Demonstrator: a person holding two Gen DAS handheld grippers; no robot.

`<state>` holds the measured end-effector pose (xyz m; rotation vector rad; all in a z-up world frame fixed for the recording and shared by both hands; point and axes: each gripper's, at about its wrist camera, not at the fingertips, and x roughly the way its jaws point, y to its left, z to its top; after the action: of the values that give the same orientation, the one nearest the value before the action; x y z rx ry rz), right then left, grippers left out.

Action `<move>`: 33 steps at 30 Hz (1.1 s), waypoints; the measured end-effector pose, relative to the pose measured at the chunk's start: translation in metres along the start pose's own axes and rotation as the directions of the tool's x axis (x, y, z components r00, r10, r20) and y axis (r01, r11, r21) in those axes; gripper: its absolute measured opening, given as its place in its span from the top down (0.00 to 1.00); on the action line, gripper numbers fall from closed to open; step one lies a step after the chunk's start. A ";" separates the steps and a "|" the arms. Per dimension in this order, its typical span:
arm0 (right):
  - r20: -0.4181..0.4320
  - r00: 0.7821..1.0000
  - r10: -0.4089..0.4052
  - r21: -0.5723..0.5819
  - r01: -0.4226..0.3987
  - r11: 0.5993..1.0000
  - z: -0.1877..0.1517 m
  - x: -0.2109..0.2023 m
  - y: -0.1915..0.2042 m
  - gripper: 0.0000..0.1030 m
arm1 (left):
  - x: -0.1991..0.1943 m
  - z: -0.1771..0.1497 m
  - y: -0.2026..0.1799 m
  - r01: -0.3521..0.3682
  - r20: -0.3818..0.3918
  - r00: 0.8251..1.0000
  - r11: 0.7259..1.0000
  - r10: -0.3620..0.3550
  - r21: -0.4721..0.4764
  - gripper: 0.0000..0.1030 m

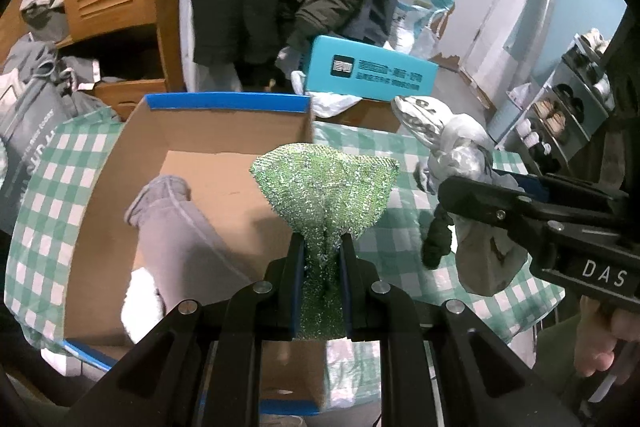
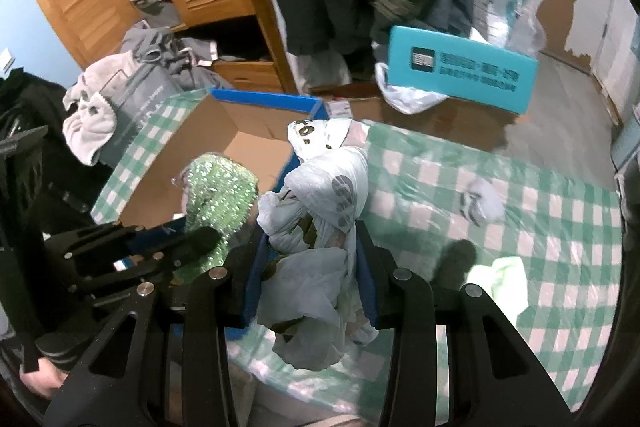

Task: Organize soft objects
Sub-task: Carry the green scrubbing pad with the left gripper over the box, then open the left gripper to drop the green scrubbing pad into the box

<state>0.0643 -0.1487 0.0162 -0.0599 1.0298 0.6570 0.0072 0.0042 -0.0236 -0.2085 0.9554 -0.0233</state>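
Two grippers (image 1: 322, 247) (image 2: 312, 247), one cardboard box (image 1: 224, 131)

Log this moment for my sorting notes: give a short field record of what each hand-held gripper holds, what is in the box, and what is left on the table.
left hand-held gripper: shut on green sparkly scrubber
right hand-held gripper: shut on knotted plastic bag
cardboard box: open, holds grey cloth
checked tablecloth: small grey sock and pale green cloth lie loose
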 end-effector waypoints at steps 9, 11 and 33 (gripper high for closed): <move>-0.036 0.999 0.030 -0.047 -0.032 0.998 0.014 0.027 0.036 0.62 | -0.006 -0.002 0.043 -0.043 0.014 0.999 0.997 0.043 -0.065 0.85; -0.047 0.998 0.036 -0.059 -0.039 0.997 0.017 0.033 0.045 0.62 | -0.007 -0.002 0.052 -0.051 0.014 0.999 0.996 0.052 -0.077 0.85; -0.156 0.986 0.057 -0.120 -0.077 0.990 0.032 0.101 0.110 0.62 | 0.016 -0.016 0.126 -0.152 -0.060 0.988 0.968 0.143 -0.201 0.84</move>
<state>0.0650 -0.0003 -0.0202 -0.1885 1.1405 0.7879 -0.0053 0.1235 -0.0694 -0.3279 1.0164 0.2095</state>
